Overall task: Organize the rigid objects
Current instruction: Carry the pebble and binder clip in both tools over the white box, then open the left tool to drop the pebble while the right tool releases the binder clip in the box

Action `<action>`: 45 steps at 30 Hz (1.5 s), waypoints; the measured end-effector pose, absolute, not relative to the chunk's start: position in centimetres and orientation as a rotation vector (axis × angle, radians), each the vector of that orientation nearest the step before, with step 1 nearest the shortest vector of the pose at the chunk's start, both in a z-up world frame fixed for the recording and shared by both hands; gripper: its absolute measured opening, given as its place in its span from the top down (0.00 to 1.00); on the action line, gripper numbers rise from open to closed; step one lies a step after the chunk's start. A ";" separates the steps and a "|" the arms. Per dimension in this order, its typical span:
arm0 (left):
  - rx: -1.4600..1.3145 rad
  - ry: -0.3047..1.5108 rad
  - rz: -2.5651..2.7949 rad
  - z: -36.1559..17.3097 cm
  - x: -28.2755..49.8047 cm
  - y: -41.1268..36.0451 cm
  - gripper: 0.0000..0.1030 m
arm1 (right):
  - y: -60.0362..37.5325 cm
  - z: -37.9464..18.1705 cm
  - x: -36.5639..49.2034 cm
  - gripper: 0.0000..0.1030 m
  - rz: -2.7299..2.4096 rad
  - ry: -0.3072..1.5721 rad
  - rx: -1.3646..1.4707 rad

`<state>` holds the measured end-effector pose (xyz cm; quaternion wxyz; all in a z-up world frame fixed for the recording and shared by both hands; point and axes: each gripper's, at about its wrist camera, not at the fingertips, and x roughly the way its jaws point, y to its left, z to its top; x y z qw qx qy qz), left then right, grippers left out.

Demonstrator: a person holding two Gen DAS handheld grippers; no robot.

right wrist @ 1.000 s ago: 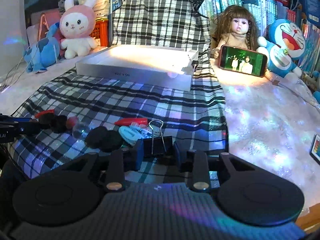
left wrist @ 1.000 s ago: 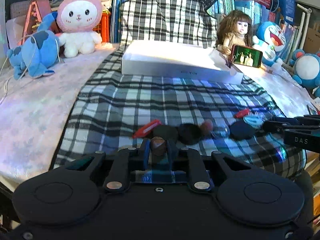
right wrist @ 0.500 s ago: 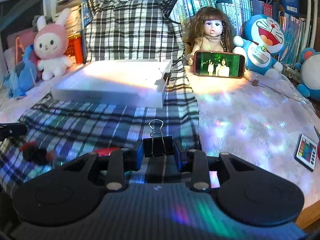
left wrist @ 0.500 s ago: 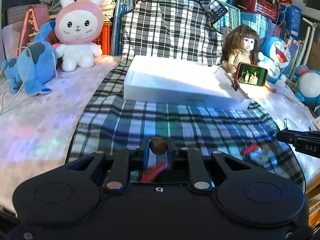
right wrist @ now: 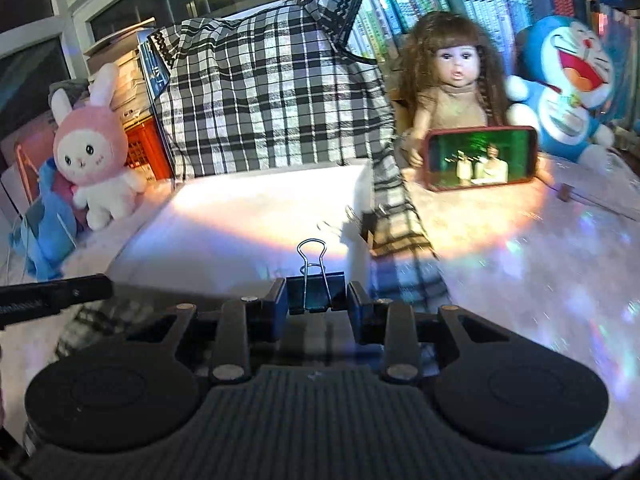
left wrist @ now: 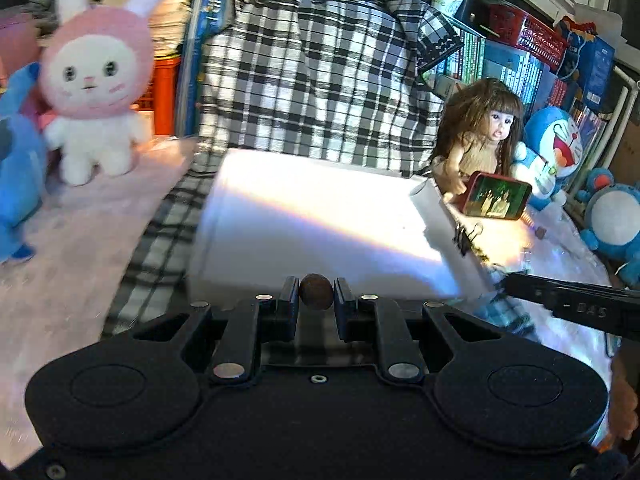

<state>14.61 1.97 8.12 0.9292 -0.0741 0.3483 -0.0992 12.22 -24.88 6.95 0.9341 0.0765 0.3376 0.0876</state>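
My left gripper [left wrist: 316, 298] is shut on a small brown round object [left wrist: 316, 290] and hangs just before the near wall of the white shallow box [left wrist: 320, 220]. A black binder clip [right wrist: 315, 290] with its wire handles standing up is pinched in my right gripper [right wrist: 316, 296], which is shut on it, close to the box [right wrist: 256, 220] and near its right front corner. The right gripper's dark fingers [left wrist: 568, 304] reach in from the right of the left wrist view. Another black clip [left wrist: 466, 236] sits on the box's right wall.
The box lies on a black-and-white plaid cloth [left wrist: 160, 240]. A pink rabbit plush [left wrist: 94, 80] and a blue plush [left wrist: 16, 184] stand at left. A doll [right wrist: 452, 84] holding a red-cased phone [right wrist: 480, 158] and a blue cat plush [right wrist: 568, 80] stand at right. Books fill the back.
Both grippers have lifted from the pile of small items on the cloth and moved forward to the white box, each carrying its object. The pile has dropped out of view.
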 end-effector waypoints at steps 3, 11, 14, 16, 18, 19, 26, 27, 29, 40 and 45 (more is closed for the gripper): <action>-0.178 0.743 -0.232 8.1 17.6 1.4 0.83 | -24.1 7.3 15.0 0.64 0.202 0.711 0.166; -0.162 0.817 -0.206 5.4 24.1 0.3 0.83 | -21.8 6.0 21.7 0.64 0.215 0.845 0.143; -0.178 0.849 -0.195 4.2 25.2 0.4 0.83 | -21.2 4.8 22.7 0.64 0.207 0.887 0.136; -0.170 0.856 -0.188 3.4 25.6 0.3 0.83 | -20.8 4.1 22.9 0.64 0.200 0.902 0.129; -0.162 0.862 -0.178 2.8 25.9 0.2 0.83 | -20.6 3.6 23.0 0.64 0.195 0.908 0.126; -0.162 0.867 -0.174 2.5 26.0 0.2 0.83 | -20.5 3.4 23.0 0.64 0.194 0.911 0.121; -0.119 0.862 -0.171 1.2 26.2 -0.3 0.83 | -20.2 2.2 23.0 0.64 0.192 0.929 0.105; -0.118 0.860 -0.171 1.2 26.1 -0.3 0.83 | -20.2 2.1 23.1 0.64 0.190 0.927 0.104; -0.114 0.860 -0.171 1.2 26.1 -0.4 0.83 | -20.0 2.1 22.9 0.64 0.189 0.920 0.093; -0.108 0.844 -0.173 0.9 26.1 -0.5 0.83 | -19.8 1.9 22.8 0.64 0.190 0.915 0.076; -0.111 0.840 -0.174 0.9 26.1 -0.4 0.82 | -19.8 1.9 22.8 0.64 0.190 0.914 0.075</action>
